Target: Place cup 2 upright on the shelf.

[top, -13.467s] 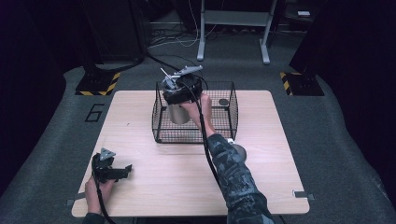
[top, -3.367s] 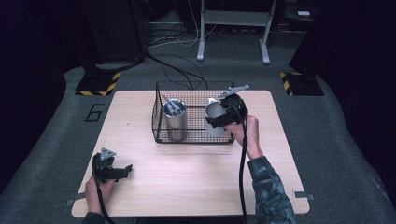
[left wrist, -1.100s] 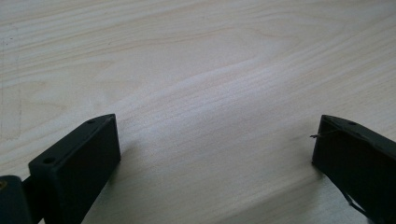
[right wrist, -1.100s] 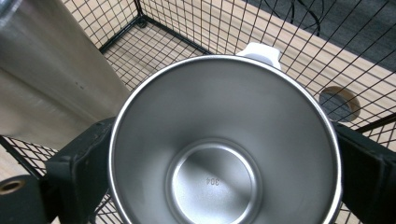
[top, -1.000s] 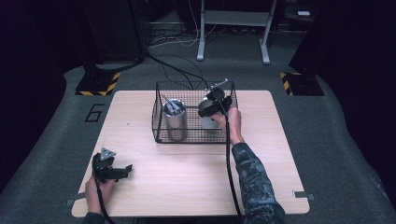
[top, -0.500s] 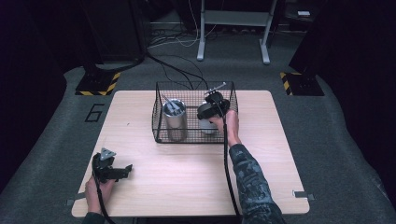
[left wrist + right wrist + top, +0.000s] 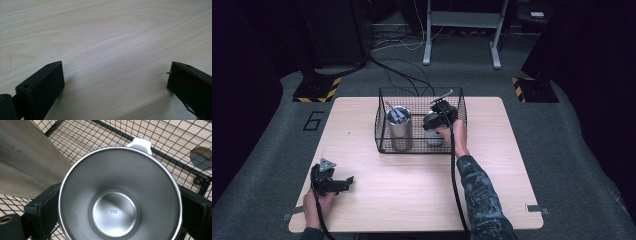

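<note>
The right gripper (image 7: 117,217) is hugging the cup (image 7: 117,195) from above, setting it upright in the basket (image 7: 384,145) beside the tall can (image 7: 399,127). The left gripper (image 7: 115,82) is resting open.

steel cup (image 7: 117,202) clamped between black jaws, white handle (image 7: 140,144), wire basket (image 7: 160,152) beneath

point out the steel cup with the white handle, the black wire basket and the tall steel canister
round steel cup with white handle (image 7: 113,212), right gripper view, inner floor
black wire basket (image 7: 419,90), high view, far rim
tall steel canister (image 7: 399,131), high view, side wall
</note>
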A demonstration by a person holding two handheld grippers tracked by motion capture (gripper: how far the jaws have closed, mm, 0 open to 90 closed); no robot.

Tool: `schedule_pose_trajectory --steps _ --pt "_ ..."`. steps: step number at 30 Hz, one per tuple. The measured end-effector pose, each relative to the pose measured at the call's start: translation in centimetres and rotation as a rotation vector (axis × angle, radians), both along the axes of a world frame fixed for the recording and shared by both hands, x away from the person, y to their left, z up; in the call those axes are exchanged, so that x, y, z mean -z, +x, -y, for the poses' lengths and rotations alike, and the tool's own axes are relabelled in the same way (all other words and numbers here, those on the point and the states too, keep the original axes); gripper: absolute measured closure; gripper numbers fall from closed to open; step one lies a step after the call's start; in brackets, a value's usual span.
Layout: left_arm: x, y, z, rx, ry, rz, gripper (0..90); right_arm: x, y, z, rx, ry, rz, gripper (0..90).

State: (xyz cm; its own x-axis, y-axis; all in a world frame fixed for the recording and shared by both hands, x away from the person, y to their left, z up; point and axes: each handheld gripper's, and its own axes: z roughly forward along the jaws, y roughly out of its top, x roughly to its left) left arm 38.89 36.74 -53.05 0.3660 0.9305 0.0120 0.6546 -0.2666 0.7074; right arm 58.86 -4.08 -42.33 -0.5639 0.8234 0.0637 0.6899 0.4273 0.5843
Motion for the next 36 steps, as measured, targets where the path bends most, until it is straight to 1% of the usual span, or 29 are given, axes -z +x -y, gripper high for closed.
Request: schedule_pose_trajectory --steps 1,4,5,7,10,11,14,15,16,17,18,19,20,21,23,26,27,29,31,36 --pt "0.0 0.0 0.0 0.000 0.000 0.000 0.7 0.1 -0.1 0.2 0.007 0.011 -0.011 5.2" --pt "0.0 0.0 0.0 0.000 0.000 0.000 0.7 0.2 -0.2 0.5 0.011 0.019 -0.009 5.1" --pt "0.0 0.0 0.0 0.000 0.000 0.000 0.8 0.3 -0.2 0.7 0.000 0.015 -0.013 4.9" --pt "0.0 0.0 0.0 0.000 0.000 0.000 0.8 0.4 -0.4 0.6 0.006 0.020 -0.024 4.2" --pt "0.0 0.0 0.0 0.000 0.001 0.000 0.7 0.4 -0.4 0.5 0.011 0.028 -0.028 3.4" --pt "0.1 0.0 0.0 -0.003 -0.003 0.008 0.7 0.3 -0.4 0.5 0.020 0.046 -0.027 1.7" --pt "0.1 0.0 0.0 -0.003 -0.002 0.007 0.8 0.1 -0.5 0.6 0.015 0.040 -0.028 0.0" --pt "0.1 0.0 0.0 -0.003 -0.002 0.008 0.7 0.0 -0.6 0.6 0.019 0.035 -0.021 0.0" --pt "0.1 0.0 0.0 -0.003 -0.002 0.007 0.8 -0.2 -0.7 0.8 0.012 0.028 -0.004 0.0" --pt "0.1 0.0 0.0 -0.003 -0.002 0.007 0.7 -0.6 -1.0 0.9 0.010 0.034 0.005 0.0" --pt "0.1 0.0 0.0 -0.003 -0.002 0.007 0.8 -0.6 -1.0 0.9 0.010 0.034 0.005 0.0" --pt "0.1 0.0 0.0 -0.003 -0.002 0.008 0.7 -1.0 -1.2 0.9 0.009 0.036 0.020 0.0" --pt "0.1 0.0 0.0 -0.003 -0.002 0.008 0.7 -1.0 -1.2 0.9 0.009 0.036 0.020 0.0" --pt "0.1 0.0 0.0 -0.003 -0.002 0.008 0.7 -1.5 -1.6 0.9 0.005 0.034 0.035 0.0" --pt "0.1 0.0 0.0 -0.003 -0.002 0.008 0.7 -1.7 -1.8 0.9 0.003 0.033 0.041 0.0" --pt "0.1 0.0 0.0 -0.003 -0.002 0.008 0.7 -2.5 -2.4 1.0 -0.018 0.045 0.072 0.0" --pt "0.1 0.0 0.0 -0.003 -0.002 0.008 0.7 -2.8 -2.7 1.0 -0.023 0.055 0.077 0.0" --pt "0.1 0.0 0.0 -0.003 -0.002 0.008 0.7 -3.3 -3.2 1.0 -0.041 0.058 0.092 0.0" --pt "0.1 0.0 0.0 -0.003 -0.002 0.008 0.7 -3.9 -3.9 0.9 -0.062 0.065 0.114 0.0" --pt "0.1 0.0 0.0 -0.003 -0.001 0.011 0.7 -5.4 -5.6 1.0 -0.106 0.088 0.146 0.0"
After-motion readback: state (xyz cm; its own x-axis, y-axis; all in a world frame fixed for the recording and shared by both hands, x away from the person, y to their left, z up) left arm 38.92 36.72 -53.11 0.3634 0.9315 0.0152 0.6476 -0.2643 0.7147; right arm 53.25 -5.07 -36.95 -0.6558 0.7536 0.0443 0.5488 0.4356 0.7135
